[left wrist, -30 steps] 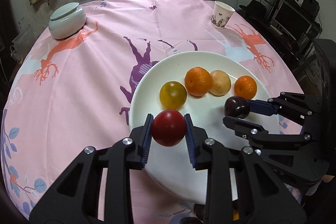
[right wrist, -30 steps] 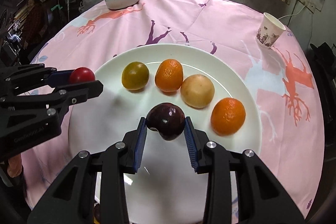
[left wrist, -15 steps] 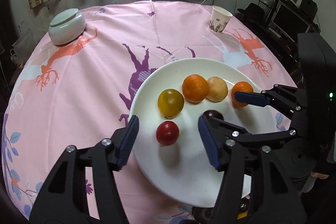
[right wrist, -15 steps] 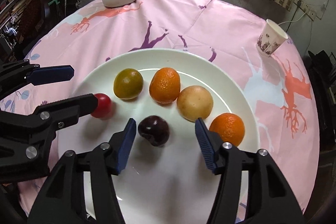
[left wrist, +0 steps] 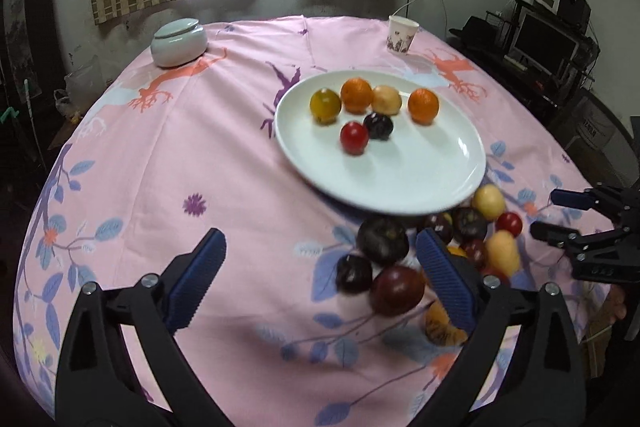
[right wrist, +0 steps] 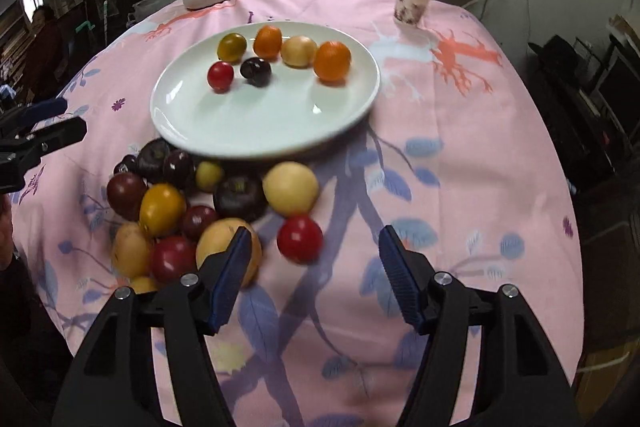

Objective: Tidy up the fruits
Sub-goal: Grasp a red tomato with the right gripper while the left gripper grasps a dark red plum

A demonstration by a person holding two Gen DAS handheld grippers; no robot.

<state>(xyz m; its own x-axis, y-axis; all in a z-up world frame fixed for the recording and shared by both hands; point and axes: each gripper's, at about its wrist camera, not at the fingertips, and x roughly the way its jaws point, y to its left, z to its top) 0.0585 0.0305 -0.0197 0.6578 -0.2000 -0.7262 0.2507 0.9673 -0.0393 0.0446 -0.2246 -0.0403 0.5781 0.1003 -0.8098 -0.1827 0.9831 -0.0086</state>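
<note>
Fruits: six on white plate (right wrist: 168,115), among them red one (right wrist: 220,76) and dark plum (right wrist: 256,71); loose pile (right wrist: 192,211) on worktop just beside plate's near rim. Left gripper (left wrist: 320,279) wide, empty, above pile edge. Right gripper (right wrist: 314,273) wide, empty, near lone red fruit (right wrist: 300,239). Next pick, likely: take outlying fruit first, jaws astride, avoid nudging neighbours into rolling. Lidded bowl (left wrist: 179,42), paper cup (left wrist: 402,34) well apart.

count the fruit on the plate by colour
orange: 2
red: 1
dark purple: 1
yellow-green: 1
pale yellow: 1
total on the plate: 6
</note>
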